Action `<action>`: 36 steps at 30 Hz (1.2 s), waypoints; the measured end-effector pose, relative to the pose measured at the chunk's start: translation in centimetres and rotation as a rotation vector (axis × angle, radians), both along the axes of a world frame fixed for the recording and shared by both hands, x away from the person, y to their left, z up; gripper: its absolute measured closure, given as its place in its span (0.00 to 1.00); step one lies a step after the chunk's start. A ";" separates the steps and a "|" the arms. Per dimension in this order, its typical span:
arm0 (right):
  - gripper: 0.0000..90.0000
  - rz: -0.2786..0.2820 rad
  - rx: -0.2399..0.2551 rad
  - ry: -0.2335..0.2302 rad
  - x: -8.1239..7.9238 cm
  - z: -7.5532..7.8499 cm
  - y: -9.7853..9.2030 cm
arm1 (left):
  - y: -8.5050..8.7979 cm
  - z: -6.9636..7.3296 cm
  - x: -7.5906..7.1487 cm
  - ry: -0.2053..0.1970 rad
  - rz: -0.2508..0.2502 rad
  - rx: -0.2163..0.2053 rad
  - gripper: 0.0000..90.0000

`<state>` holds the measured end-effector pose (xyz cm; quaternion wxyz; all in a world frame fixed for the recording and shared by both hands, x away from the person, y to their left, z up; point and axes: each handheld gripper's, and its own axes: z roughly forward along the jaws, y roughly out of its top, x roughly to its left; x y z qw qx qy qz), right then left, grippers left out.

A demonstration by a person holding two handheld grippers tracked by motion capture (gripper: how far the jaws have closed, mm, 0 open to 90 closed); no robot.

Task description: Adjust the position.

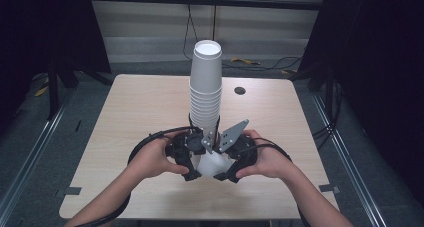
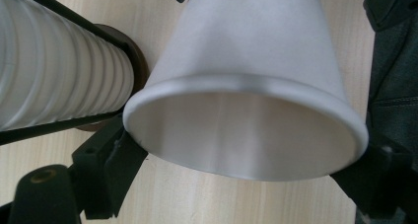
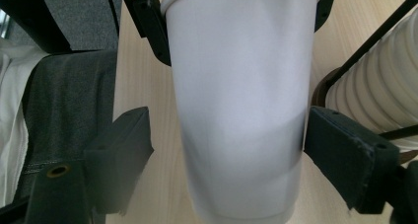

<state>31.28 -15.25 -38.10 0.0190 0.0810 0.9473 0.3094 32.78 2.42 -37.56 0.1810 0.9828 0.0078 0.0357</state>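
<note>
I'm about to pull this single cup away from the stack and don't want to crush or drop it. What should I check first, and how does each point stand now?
1. Loose cup lies between both grippers: ok.
2. Left gripper jaws sit at the cup's rim; firm contact: cannot tell.
3. Right gripper: right pad touches the cup wall, left pad stands apart: not ok.
4. Cup wall undented: ok.
5. Cup stack upright in its black rack: ok.
6. Cup clear of the stack: ok.
</note>
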 end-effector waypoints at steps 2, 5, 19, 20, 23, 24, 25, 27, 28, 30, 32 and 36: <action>0.20 -0.001 -0.003 0.002 0.0 0.0 0.1 | 0.0 0.0 0.0 0.005 0.003 -0.006 0.15; 0.20 -0.001 -0.005 -0.002 0.0 -0.1 0.2 | 0.0 0.0 0.0 0.007 0.006 -0.013 0.15; 0.25 0.004 0.002 -0.032 0.3 -0.4 0.6 | -0.3 0.3 -0.1 0.016 -0.004 -0.034 0.15; 0.26 0.009 0.008 -0.040 0.4 -0.4 0.6 | -0.2 0.2 -0.2 0.019 0.005 -0.043 0.15; 0.26 0.007 0.016 -0.041 0.3 -0.5 0.5 | -0.2 0.2 -0.1 0.024 0.005 -0.047 0.15; 0.26 -0.002 0.012 -0.031 0.3 -0.5 0.5 | -0.2 0.2 -0.2 0.026 0.011 -0.050 0.15; 0.26 -0.003 0.012 -0.026 0.3 -0.5 0.5 | -0.2 0.2 -0.2 0.022 0.009 -0.047 0.15; 0.26 -0.014 0.014 -0.028 0.3 -0.6 0.5 | -0.2 0.2 -0.2 0.022 0.013 -0.055 0.16; 0.26 -0.016 0.017 -0.029 0.3 -0.6 0.5 | -0.2 0.3 -0.2 0.022 0.011 -0.055 0.16; 0.27 -0.013 0.017 -0.030 0.3 -0.6 0.4 | -0.1 0.5 0.0 0.021 -0.004 -0.042 0.16; 0.28 -0.008 0.002 -0.026 0.2 -0.6 0.5 | -0.2 0.5 -0.1 0.019 -0.011 -0.040 0.16; 0.29 -0.024 -0.006 -0.041 0.0 -0.8 0.6 | -0.2 0.6 -0.1 0.022 0.007 -0.054 0.17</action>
